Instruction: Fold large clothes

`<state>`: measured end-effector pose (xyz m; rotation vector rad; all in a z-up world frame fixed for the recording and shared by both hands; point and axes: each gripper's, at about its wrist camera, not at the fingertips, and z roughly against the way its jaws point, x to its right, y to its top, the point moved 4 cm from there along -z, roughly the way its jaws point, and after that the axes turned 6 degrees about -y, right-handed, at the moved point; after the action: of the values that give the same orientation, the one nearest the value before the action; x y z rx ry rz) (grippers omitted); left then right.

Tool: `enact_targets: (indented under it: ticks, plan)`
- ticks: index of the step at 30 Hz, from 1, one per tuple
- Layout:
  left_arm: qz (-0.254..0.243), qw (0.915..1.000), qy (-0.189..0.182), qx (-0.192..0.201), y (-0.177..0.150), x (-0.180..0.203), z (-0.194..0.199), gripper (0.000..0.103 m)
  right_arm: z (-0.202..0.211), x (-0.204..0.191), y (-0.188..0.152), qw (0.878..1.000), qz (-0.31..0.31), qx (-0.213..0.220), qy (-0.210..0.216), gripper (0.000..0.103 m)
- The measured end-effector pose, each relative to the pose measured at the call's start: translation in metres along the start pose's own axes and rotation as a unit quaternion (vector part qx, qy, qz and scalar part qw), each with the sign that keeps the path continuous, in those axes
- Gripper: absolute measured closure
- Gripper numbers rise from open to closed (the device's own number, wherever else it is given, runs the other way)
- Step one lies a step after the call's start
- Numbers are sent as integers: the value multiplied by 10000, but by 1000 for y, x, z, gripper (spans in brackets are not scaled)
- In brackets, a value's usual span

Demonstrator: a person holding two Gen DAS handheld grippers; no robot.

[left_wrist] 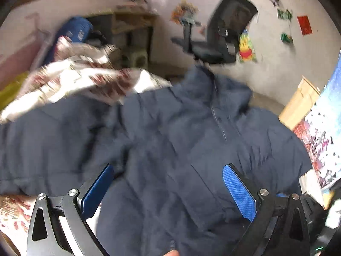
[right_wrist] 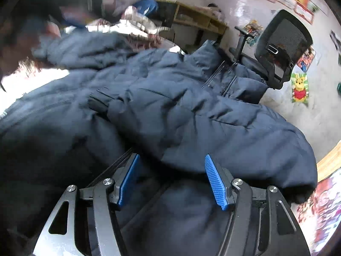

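Left wrist view is showing my left gripper [left_wrist: 168, 183] hovering wide above the navy jacket [left_wrist: 170, 132]; my right gripper [right_wrist: 170, 177], likewise gaping, is seemingly straddling a sleeve [right_wrist: 213, 123].

The left gripper [left_wrist: 168, 168] hangs with its jaws spread wide — blue pads [left_wrist: 238, 192] facing each other, nothing between them. The right gripper [right_wrist: 171, 160] is likewise parted, its ribbed blue pads [right_wrist: 216, 183] well apart — both point forward and downward.
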<state>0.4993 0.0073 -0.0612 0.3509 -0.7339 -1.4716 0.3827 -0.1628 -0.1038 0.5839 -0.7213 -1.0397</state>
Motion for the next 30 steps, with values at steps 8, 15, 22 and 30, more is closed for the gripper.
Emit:
enact_targets:
  ticks: [8, 15, 22, 30]
  plan:
    - [-112, 9960, 219, -858, -31, 16, -65, 4, 84, 58, -64, 9920, -1067, 485, -473, 41]
    - [124, 9933, -50, -1147, -36, 26, -77, 68, 104, 80, -97, 9834, -1546, 493, -808, 41]
    - [-496, 9932, 915, -521, -20, 31, -55, 101, 71, 115, -62, 9795, -1703, 423, -990, 41]
    - [-889, 9817, 1682, -85, 8, 5, -42, 101, -45, 154, 6, 9801, -1865, -277, -618, 40]
